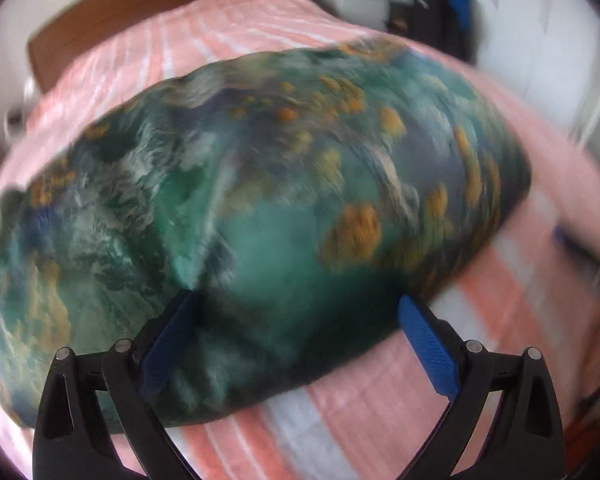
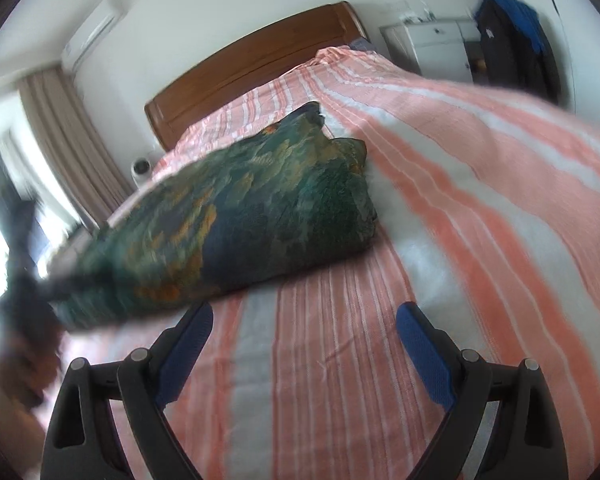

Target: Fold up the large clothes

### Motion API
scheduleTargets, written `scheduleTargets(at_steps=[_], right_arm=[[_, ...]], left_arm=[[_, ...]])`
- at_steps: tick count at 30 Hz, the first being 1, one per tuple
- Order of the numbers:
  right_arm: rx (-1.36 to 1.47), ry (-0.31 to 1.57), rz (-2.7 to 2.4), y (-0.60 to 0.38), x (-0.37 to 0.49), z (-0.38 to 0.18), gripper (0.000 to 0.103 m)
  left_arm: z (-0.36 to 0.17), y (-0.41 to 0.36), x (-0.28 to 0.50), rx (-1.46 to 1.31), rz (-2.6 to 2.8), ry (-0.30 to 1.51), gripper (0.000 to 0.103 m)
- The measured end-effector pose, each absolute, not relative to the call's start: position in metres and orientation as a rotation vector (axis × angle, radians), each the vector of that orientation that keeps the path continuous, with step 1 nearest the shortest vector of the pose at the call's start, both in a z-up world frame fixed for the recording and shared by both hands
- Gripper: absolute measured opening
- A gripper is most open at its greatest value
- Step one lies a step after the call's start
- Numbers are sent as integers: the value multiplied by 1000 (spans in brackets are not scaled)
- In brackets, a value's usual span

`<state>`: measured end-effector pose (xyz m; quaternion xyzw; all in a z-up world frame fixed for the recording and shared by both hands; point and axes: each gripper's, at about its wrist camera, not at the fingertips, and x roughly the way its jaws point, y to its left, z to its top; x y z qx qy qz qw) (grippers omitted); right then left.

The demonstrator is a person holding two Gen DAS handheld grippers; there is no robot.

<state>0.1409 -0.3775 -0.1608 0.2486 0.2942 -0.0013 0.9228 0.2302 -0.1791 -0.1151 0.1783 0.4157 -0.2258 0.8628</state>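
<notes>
Garment point(image 1: 260, 200): green patterned bundle on striped bed point(image 2: 480, 208), long axis running left to right. Left gripper point(image 1: 296, 308): open, nearest, fingers straddling its near edge. Right gripper point(image 2: 304, 320): open, empty, garment ahead-left.

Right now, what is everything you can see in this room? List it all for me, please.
garment: one, green and blue with orange patches, bunched on the bed
bedspread: one, pink and white stripes, covering the bed
headboard: one, brown wood, at the far end of the bed
curtain: one, beige, by the window at the left
air conditioner: one, white, high on the wall
cabinet: one, white, beyond the bed at the right
hanging clothes: dark and blue, beside the cabinet
left gripper: black with blue pads, open, its fingers either side of the garment's near end
right gripper: black with blue pads, open, over the bedspread
</notes>
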Motion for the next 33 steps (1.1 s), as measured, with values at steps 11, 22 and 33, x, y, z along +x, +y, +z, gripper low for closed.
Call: scheduleTargets(at_steps=[11, 22, 33], right_arm=[[944, 590, 104, -422, 221, -177, 79], [206, 374, 138, -271, 178, -33, 33], [-253, 314, 229, -133, 164, -34, 30]], left_arm=[[-21, -141, 242, 105, -612, 845, 100], [58, -234, 270, 316, -797, 963, 100], [12, -226, 263, 542, -466, 978, 29]])
